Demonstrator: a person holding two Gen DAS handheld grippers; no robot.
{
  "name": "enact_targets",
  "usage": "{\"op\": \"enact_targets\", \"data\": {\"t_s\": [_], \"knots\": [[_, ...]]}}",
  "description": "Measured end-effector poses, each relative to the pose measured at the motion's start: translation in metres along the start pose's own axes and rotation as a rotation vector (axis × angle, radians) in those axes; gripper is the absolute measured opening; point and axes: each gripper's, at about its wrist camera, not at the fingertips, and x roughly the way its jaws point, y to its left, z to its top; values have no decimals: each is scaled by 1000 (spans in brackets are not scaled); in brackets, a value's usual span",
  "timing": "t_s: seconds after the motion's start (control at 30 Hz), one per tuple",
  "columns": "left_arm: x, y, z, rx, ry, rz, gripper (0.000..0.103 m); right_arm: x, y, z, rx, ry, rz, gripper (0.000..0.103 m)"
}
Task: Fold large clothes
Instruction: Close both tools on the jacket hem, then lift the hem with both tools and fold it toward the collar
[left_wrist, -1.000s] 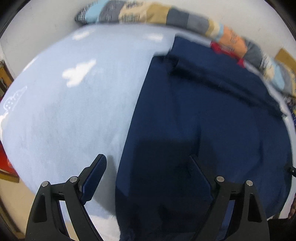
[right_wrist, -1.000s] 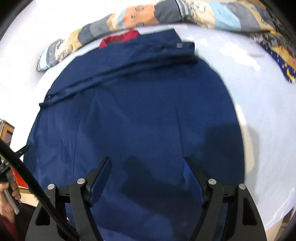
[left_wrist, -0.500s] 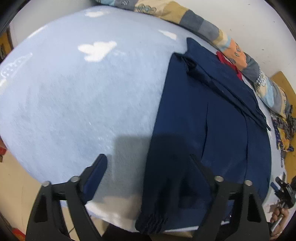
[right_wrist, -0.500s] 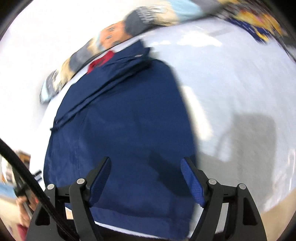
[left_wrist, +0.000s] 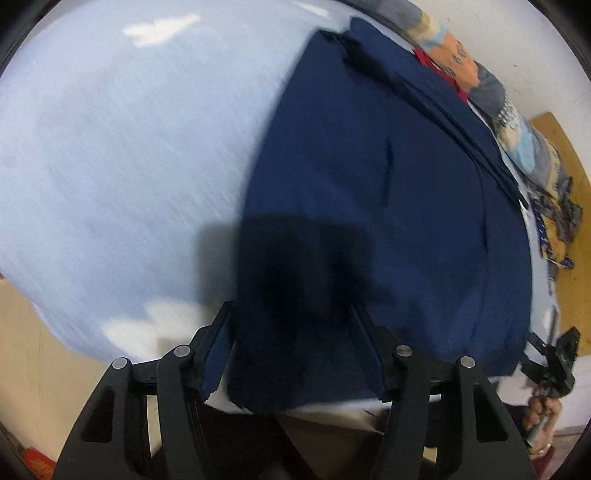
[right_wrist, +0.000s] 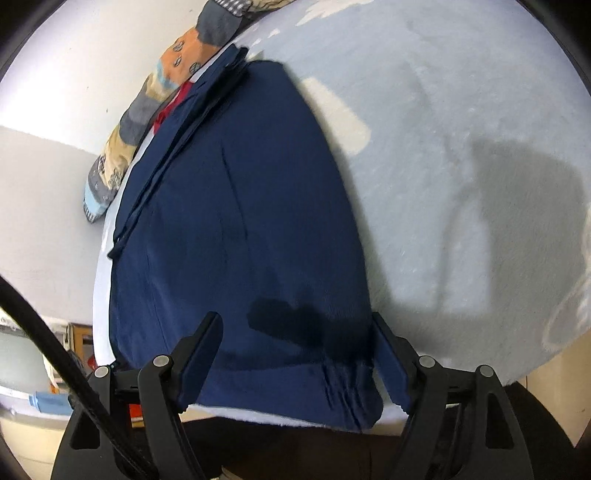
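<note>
A large navy-blue garment (left_wrist: 369, 206) lies flat on a pale-blue bed (left_wrist: 129, 147), its far edge folded into a narrow band. My left gripper (left_wrist: 291, 354) is open, its jaws straddling the garment's near left corner at the bed's front edge. My right gripper (right_wrist: 295, 358) is open over the garment (right_wrist: 251, 221) at its near right corner, where the hem is gathered; the bed (right_wrist: 461, 166) stretches off to the right. Neither gripper holds cloth.
A patchwork quilt (left_wrist: 491, 96) lies rolled along the wall at the back, also seen in the right wrist view (right_wrist: 147, 110). A red cloth (right_wrist: 170, 107) peeks from behind the garment. The other gripper and the hand holding it (left_wrist: 550, 373) show at lower right.
Both grippers have pulled back and down toward the garment's near hem at the front edge of the bed, one at each corner. Both stay open.
</note>
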Motion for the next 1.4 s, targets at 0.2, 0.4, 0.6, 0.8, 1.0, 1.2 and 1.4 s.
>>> {"op": "enact_targets", "data": {"t_s": [0.2,0.4,0.6,0.8,1.0,1.2,1.4], "knots": [[3,-10,-4,35,-6,32,60,11,-1,-20,34,85,141,71],[11,-12,-2,22,36,5,85,12,-8,-21,66,48,102,70],[7,-23,-4,80,2,54,46,7,8,-25,-4,24,156,36],[9,-18,-2,26,13,26,56,24,11,-22,17,46,106,48],[-4,-34,-2,87,-49,36,23,7,34,-25,-85,-15,185,23],[-46,-50,-5,134,-233,-56,22,-22,54,-25,-159,-131,320,22],[-82,-53,-14,150,-389,-147,22,-53,63,-29,-214,-245,418,22]]}}
